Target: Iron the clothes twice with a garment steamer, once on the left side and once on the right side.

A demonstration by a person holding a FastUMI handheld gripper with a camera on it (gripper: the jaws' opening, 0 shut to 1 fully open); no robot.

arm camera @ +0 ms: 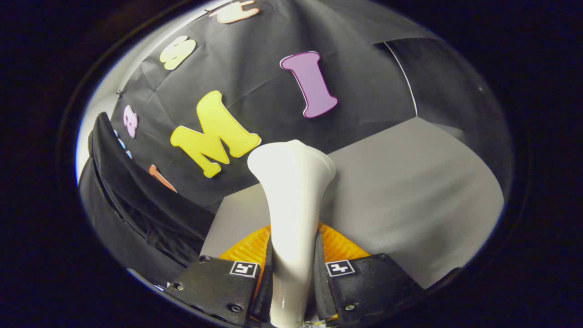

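A white garment steamer (291,200) stands up between my fingers, its slim handle widening to a flared head above them. My gripper (293,262) is shut on the steamer's handle, one finger pressing each side. To the left of the fingers hangs a black garment (136,200), its collar and folds facing the steamer's side. The steamer's head is apart from the garment, pointing away over the table.
A grey table top (410,191) spreads beyond and to the right of the fingers. The booth's black cloth wall (255,82) rises behind it. A thin white cord (403,77) runs down the wall toward the table's far edge.
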